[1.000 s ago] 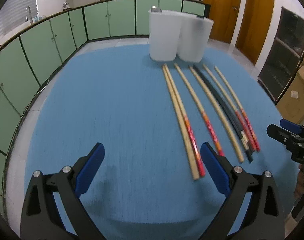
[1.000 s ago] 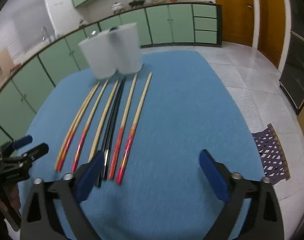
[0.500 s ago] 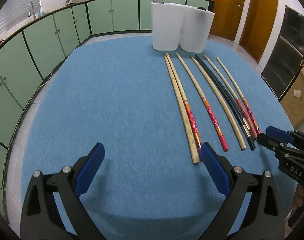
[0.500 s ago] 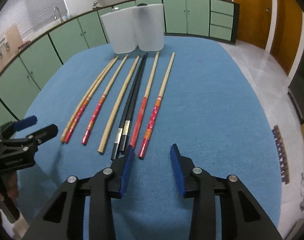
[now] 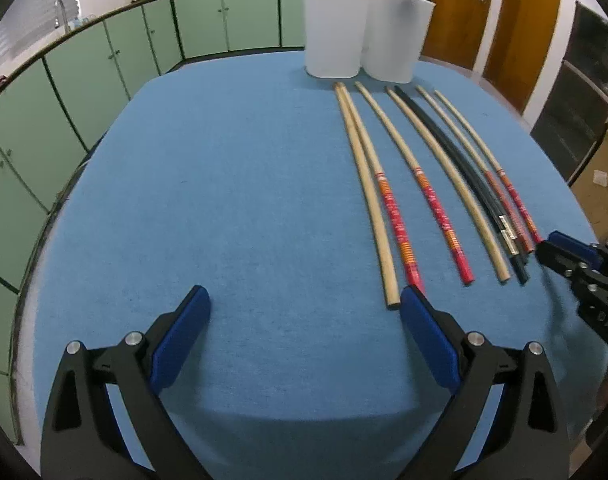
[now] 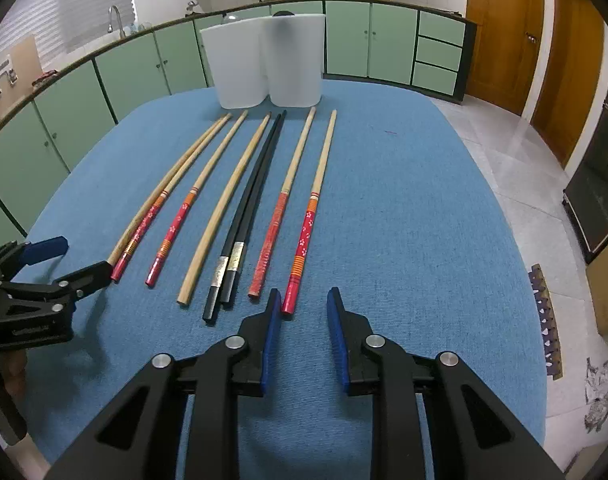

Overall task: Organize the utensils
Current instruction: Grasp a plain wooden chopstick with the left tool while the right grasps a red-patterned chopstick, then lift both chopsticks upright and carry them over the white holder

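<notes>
While you are bringing the half-closed, empty right tongs (image 6: 302, 300) onto the flowered chopstick (image 6: 309, 216) at 12 o'clock, keep the left tongs (image 5: 304, 304) spread wide and straddle its red end squarely.

Chopsticks (image 6: 240, 208): eight, wooden, red-handled and black, side by side mid-table. Two white holders (image 6: 264, 60) upright at far edge.

Each tool (image 6: 302, 300) has a black angular frame, silver round screws and blue ribbed pads (image 6: 338, 340); the right tool (image 5: 559, 258) bears white lettering.
</notes>
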`<state>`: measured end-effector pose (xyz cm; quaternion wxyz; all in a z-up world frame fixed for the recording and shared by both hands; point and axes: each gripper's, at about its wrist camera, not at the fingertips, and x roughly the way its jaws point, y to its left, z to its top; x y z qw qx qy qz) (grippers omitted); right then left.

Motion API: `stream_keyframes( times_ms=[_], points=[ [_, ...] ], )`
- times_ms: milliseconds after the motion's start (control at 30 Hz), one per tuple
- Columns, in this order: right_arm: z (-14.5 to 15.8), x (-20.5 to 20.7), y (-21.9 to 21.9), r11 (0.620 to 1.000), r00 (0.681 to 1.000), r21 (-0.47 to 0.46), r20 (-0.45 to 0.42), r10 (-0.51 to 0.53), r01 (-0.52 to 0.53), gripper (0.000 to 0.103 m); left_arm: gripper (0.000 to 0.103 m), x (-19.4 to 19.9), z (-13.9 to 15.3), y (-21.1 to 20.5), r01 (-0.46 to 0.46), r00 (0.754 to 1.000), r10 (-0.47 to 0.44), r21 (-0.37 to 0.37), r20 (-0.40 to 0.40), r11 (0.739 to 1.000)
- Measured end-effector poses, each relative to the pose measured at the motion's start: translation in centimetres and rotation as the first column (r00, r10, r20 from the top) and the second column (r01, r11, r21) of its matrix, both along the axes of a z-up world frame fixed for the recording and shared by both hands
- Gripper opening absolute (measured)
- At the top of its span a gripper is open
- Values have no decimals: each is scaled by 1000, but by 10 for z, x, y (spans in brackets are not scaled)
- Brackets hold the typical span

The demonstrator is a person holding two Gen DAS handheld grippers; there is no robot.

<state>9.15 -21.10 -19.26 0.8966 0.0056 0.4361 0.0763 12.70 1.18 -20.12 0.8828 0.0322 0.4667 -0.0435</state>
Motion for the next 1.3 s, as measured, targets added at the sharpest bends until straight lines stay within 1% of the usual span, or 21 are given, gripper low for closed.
stream_keyframes(
  times_ms=[67,100,233,267,367,433,467,533,600,667,733,800,867,967,1100,1133,1300],
  points=[
    [0,0,0,1000,1000,6,2,-3,3,24,92,1,1,2,-11,1000,11,-7,-2,1000],
    [-1,0,1,1000,1000,3,4,-2,2,24,89,1,2,3,-14,1000,14,-9,0,1000],
    [-1,-2,5,1000,1000,-2,12,1,-1,24,75,2,3,-5,5,1000,-4,-10,19,1000],
    [-2,-2,5,1000,1000,-7,15,0,0,24,74,3,3,-7,10,1000,-10,-9,22,1000],
    [-2,-3,6,1000,1000,-10,22,-3,4,24,65,4,3,-11,19,999,-18,-20,34,1000],
    [-2,-4,8,1000,1000,-21,28,-4,4,23,57,4,3,-14,29,999,-28,-21,40,999],
    [-2,-4,9,1000,1000,-27,31,-1,2,22,54,4,3,-14,34,999,-33,-22,41,999],
    [-2,-5,11,1000,999,-29,35,2,-1,19,45,2,3,-16,43,998,-42,-27,44,999],
    [-2,-5,12,1000,999,-24,34,-1,2,11,39,1,4,-18,52,998,-51,-30,46,998],
    [-2,-5,14,1000,999,-23,32,-1,2,7,32,0,4,-20,62,997,-61,-30,48,998],
    [-2,-5,13,1000,1000,-18,29,-4,5,7,15,0,5,-21,77,996,-75,-38,46,996],
    [-1,-4,11,1000,1000,4,22,-10,10,7,7,1,6,-21,88,996,-86,-53,38,995],
    [5,-4,6,1000,999,25,34,-19,18,7,7,2,8,-20,93,995,-91,-65,30,994],
    [20,-6,-1,999,997,10,73,-34,33,6,7,-1,19,-18,95,994,-92,-56,60,994],
    [47,-8,-11,999,989,-4,141,-42,43,6,7,-6,49,-16,104,984,-100,-24,149,994],
    [53,-8,-13,999,987,-4,155,-43,45,6,7,-8,62,-15,106,978,-101,-16,184,994],
    [93,-8,-29,999,970,2,238,-50,51,6,6,-9,108,-11,113,950,-105,-13,294,993]
  ],
)
